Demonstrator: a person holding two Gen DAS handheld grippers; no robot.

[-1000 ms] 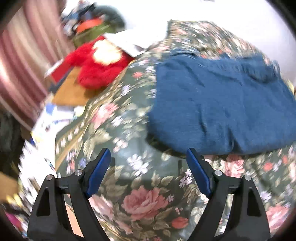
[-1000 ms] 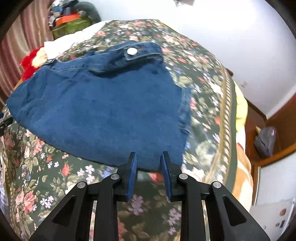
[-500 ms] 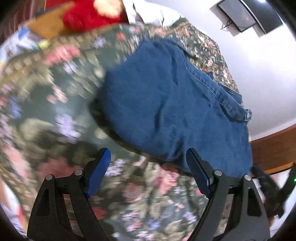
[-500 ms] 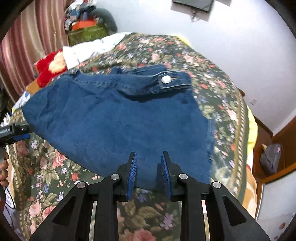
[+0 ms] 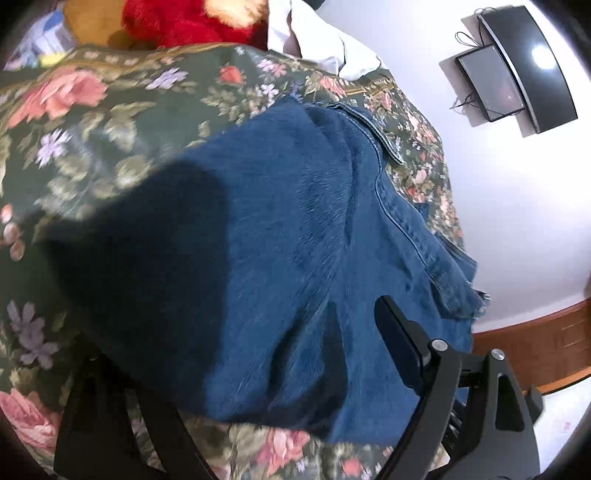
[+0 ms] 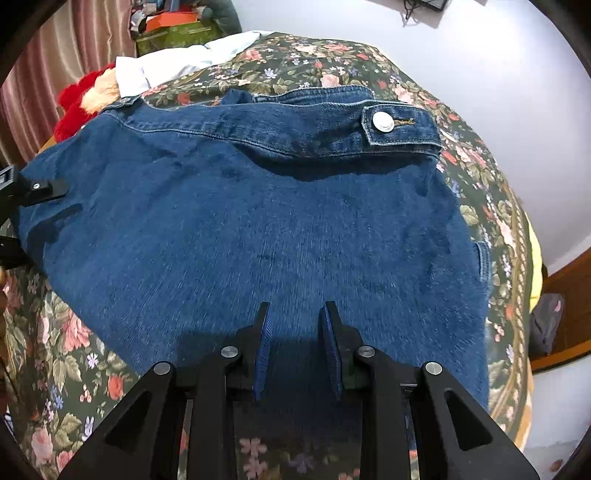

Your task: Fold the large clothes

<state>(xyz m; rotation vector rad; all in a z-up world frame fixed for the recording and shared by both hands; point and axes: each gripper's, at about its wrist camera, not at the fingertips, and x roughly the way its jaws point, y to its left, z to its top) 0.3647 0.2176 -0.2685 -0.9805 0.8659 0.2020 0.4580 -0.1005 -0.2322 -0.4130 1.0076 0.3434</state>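
A blue denim jacket lies spread on a floral bedspread, its waistband with a metal button at the far side. In the left wrist view the jacket fills the middle. My left gripper straddles its near edge with jaws wide and opening. One finger shows above the cloth, the other is dark under the hem, and the pads do not press. In the right wrist view this gripper sits at the jacket's left edge. My right gripper hovers over the near hem, jaws a narrow gap apart, nothing between them.
A red plush toy and white cloth lie at the bed's far end. Screens hang on the white wall. Wooden furniture and a dark bag stand beyond the bed's right side.
My left gripper rolled and dropped onto the jacket's edge, so denim now lies between its fingers. The right gripper moved forward and down over the near hem, its gap unchanged.
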